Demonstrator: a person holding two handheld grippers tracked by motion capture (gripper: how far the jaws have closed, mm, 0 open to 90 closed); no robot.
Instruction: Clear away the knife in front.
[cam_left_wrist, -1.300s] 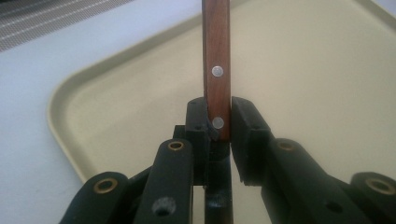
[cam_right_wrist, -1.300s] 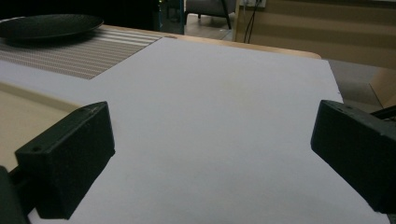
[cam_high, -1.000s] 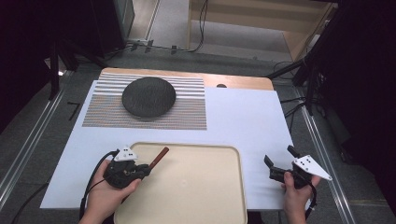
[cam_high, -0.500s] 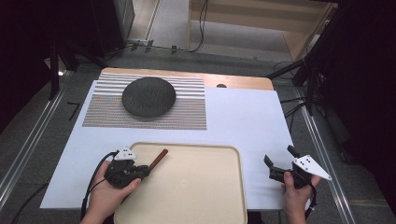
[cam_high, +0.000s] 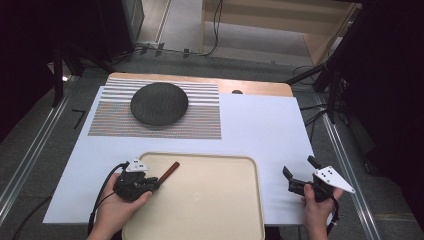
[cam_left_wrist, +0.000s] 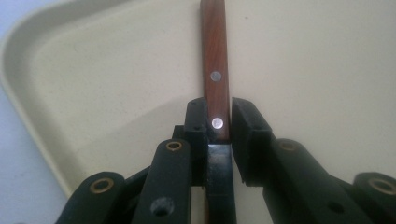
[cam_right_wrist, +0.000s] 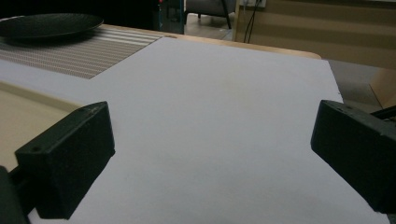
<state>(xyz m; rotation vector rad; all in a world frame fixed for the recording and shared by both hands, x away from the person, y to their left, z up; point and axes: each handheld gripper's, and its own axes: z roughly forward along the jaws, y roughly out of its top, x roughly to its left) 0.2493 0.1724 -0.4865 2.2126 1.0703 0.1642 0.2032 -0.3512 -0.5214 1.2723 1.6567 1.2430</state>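
Wooden handle (cam_left_wrist: 215, 70) clamped in left claw (cam_left_wrist: 217, 122), over tray (cam_left_wrist: 107, 79) corner.

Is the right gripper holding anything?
No, the right gripper has its jaws wide apart, with bare white table between them.

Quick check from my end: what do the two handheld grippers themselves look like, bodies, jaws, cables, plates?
Both are black. The left gripper carries a small grey three-cornered plate and trails a black cable; its linkage arms show brass-coloured pivot pins, and its jaw pads are blocky. The right gripper has a larger pale three-cornered plate dotted with small holes, and squarish black jaw blocks. Both forearms are bare, no sleeves.
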